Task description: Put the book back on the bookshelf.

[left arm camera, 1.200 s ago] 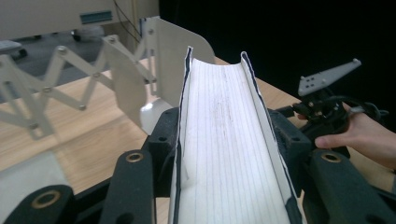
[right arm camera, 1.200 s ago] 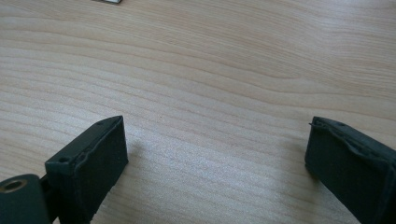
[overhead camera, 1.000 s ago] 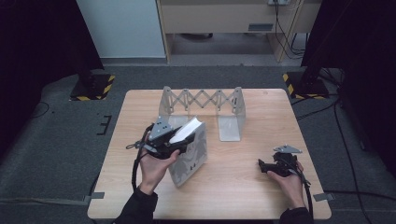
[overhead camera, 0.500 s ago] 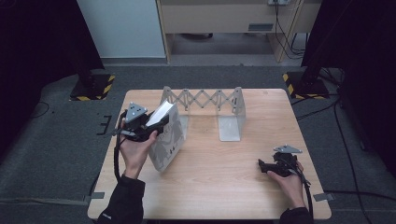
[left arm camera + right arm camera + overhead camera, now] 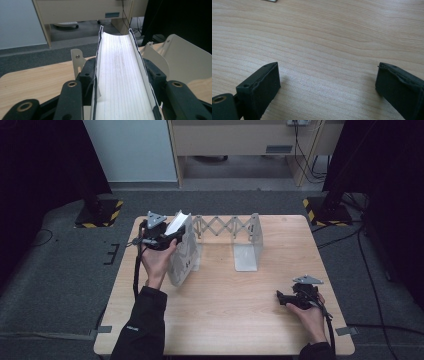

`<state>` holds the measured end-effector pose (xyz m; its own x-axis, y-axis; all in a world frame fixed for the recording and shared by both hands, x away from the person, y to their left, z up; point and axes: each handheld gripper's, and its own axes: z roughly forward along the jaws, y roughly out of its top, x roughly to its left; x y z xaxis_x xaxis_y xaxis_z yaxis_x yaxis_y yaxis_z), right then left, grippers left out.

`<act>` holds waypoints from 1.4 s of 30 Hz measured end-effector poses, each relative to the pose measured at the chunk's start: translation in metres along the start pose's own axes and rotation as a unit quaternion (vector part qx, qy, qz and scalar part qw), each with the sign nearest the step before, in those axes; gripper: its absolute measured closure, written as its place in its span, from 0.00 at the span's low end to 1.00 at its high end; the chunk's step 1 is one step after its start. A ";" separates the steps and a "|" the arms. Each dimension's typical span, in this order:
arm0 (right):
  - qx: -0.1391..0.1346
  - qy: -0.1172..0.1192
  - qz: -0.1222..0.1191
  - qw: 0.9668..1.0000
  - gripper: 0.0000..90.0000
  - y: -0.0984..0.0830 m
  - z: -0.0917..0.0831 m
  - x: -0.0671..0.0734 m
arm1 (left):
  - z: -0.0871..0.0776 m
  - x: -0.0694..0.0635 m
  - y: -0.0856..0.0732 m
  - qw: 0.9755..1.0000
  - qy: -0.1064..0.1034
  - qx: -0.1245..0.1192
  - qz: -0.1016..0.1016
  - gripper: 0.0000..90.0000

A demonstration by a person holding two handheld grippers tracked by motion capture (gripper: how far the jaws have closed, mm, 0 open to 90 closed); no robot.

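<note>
Your left hand-held gripper [image 5: 172,236] is clamped on a white lined notebook [image 5: 179,222], its two jaws pressing the dark-edged covers from either side so the open pages bow into a trough between them. In the left gripper view the notebook [image 5: 120,75] runs up the middle, away from the camera, with the lined paper facing you. You hold it raised at the far left part of the desk [image 5: 225,320], just at the left end plate [image 5: 182,255] of the expandable metal book rack [image 5: 225,227], whose scissor lattice stretches right to a second end plate [image 5: 248,250]. Your right hand-held gripper [image 5: 284,298] rests low near the desk's right front corner, well apart from the rack, with its jaws spread wide and nothing between them; bare wood shows in the gap in the right gripper view.
</note>
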<state>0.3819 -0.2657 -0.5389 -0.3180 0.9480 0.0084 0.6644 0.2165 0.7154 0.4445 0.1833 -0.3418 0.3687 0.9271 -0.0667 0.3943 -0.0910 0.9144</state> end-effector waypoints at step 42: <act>0.001 0.002 -0.002 1.000 0.07 0.000 0.000 0.000 | 0.091 -0.012 -0.010 0.998 0.067 0.001 -0.008 0.57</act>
<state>0.3817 -0.2659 -0.5388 -0.3234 0.9462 0.0079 0.6641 0.2210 0.7142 0.5131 0.1398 -0.3862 0.2467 0.9687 -0.0272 0.4005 -0.0764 0.9131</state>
